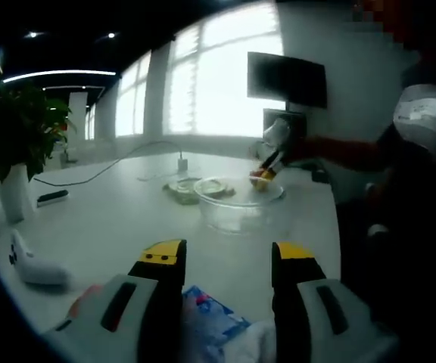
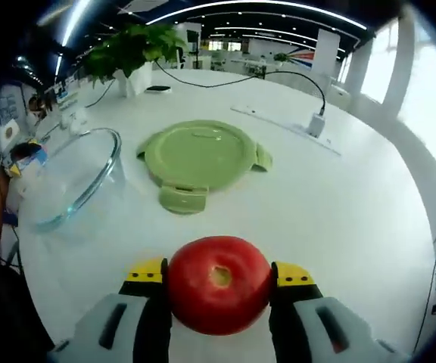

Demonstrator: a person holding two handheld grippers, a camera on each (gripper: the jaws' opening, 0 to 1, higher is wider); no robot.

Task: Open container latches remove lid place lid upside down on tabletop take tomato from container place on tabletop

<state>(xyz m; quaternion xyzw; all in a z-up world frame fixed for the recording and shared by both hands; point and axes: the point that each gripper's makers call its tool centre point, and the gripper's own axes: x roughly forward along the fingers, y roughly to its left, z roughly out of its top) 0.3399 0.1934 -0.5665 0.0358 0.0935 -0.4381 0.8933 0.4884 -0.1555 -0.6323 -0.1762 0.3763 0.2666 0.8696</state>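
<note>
tomato [image 2: 219, 284] btwn right gripper [image 2: 219, 278] jaws, lid [image 2: 200, 155] beyond on table [image 2: 339, 212], bowl [image 2: 73, 178] left of lid

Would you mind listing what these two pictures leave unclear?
- Right gripper view: the red tomato hides the table beneath, so contact cannot be judged.
- Left gripper view: window glare blurs the green round lid behind the clear glass bowl.
- Left gripper view: the blue-and-white wrapper is cut off by the bottom edge.
</note>
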